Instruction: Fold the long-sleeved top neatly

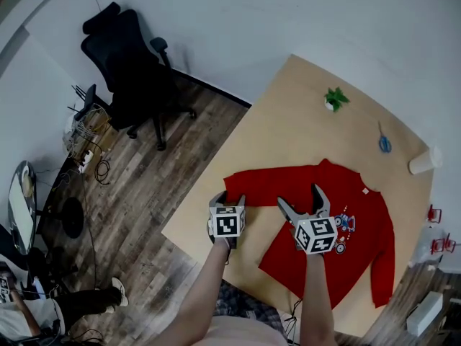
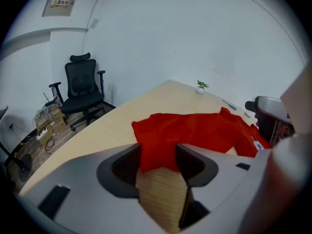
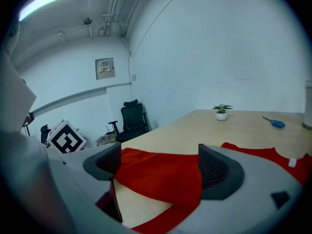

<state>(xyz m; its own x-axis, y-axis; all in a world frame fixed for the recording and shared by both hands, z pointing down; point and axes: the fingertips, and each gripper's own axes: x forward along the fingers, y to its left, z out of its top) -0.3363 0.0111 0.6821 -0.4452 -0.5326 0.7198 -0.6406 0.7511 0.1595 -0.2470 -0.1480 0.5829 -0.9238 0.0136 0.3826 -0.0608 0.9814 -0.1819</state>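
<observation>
A red long-sleeved top [image 1: 349, 218] lies spread on the wooden table [image 1: 288, 121], with a printed picture on its chest. One sleeve [image 1: 266, 184] stretches left toward the table's near-left edge. My left gripper [image 1: 227, 199] is at that sleeve's end; in the left gripper view the gripper [image 2: 158, 155] has the red cuff [image 2: 156, 152] bunched between its pads, shut on it. My right gripper [image 1: 300, 197] hovers over where the sleeve meets the body. In the right gripper view it [image 3: 158, 165] stands wide open, with red cloth [image 3: 156, 177] lying flat below it.
A small potted plant [image 1: 334, 98], a blue tool [image 1: 385, 143] and a paper cup [image 1: 425, 161] sit at the table's far side. A black office chair [image 1: 133, 71] stands on the wooden floor to the left. The table's near-left edge [image 1: 189, 215] is close to the left gripper.
</observation>
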